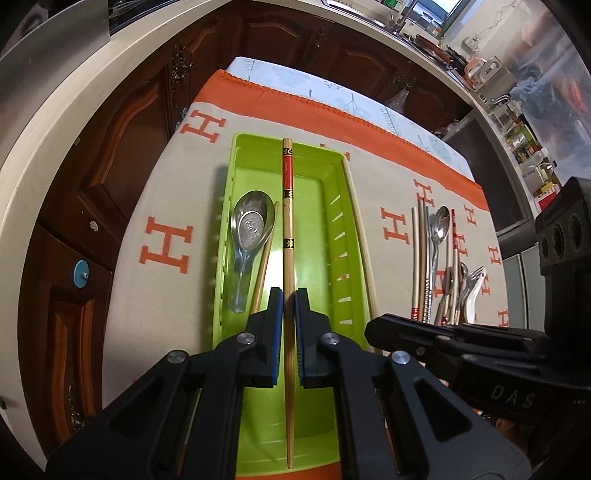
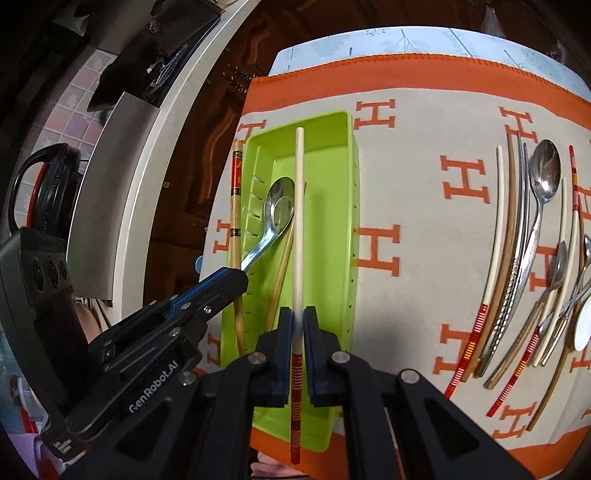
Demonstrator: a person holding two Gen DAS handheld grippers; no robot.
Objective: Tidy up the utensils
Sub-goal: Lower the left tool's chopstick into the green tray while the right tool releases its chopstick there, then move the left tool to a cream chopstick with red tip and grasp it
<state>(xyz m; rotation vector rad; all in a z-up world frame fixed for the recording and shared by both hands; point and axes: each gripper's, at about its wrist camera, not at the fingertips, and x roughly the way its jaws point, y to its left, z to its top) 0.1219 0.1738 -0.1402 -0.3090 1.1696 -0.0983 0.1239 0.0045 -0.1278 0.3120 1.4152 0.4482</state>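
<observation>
I am looking past dark carved wooden cabinet doors (image 1: 122,122) running under a pale cream countertop (image 1: 55,122); daylight is coming through a bright window (image 1: 445,5) at the far end.

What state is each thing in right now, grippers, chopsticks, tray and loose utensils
left gripper: shut on red-patterned chopstick, held over the tray
right gripper: shut on white chopstick
green tray: holds a metal spoon and a wooden chopstick
loose utensils: lying on the cloth, unsorted
</observation>
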